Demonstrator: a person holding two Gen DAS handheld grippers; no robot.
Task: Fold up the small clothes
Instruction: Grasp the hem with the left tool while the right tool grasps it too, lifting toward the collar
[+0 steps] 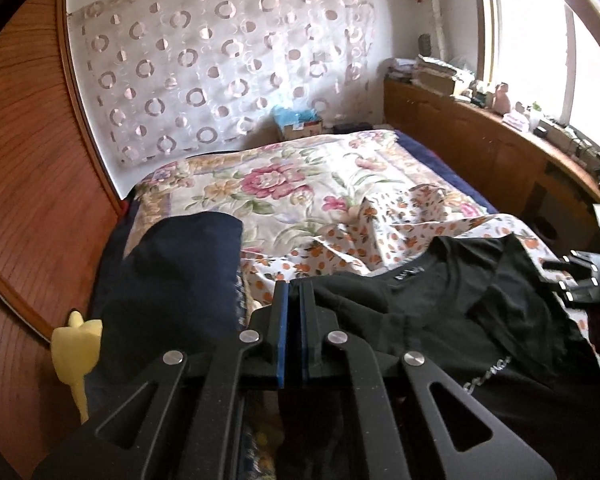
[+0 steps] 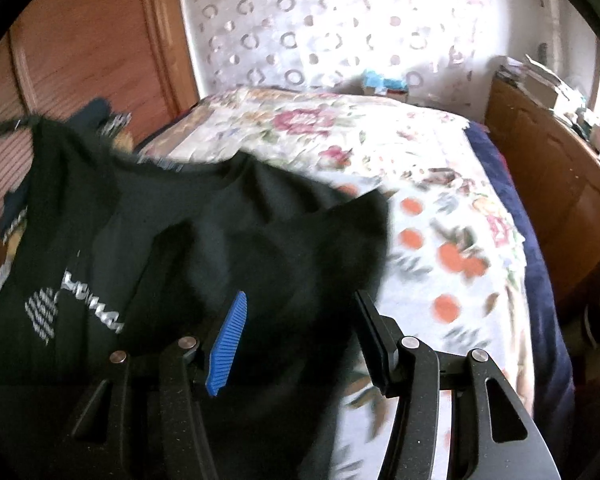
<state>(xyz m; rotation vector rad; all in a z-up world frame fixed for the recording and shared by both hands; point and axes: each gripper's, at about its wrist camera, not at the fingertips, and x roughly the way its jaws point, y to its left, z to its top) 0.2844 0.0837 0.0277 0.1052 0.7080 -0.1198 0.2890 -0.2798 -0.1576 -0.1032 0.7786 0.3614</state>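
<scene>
A black T-shirt (image 1: 440,312) with white lettering lies on the bed, collar facing away. My left gripper (image 1: 294,286) is shut on the shirt's left shoulder edge, blue pads pressed together. In the right wrist view the same black T-shirt (image 2: 220,232) is partly lifted and bunched. My right gripper (image 2: 300,300) is open, its blue-padded finger (image 2: 228,340) over the shirt's right side, jaws wide apart around the cloth. The right gripper also shows at the right edge of the left wrist view (image 1: 580,280).
An orange-print white cloth (image 1: 380,240) lies under the shirt on the floral bedspread (image 1: 280,184). A dark navy garment (image 1: 172,280) lies at the left. A wooden wardrobe (image 1: 28,160), a wooden ledge with clutter (image 1: 500,120) and a yellow object (image 1: 76,344) border the bed.
</scene>
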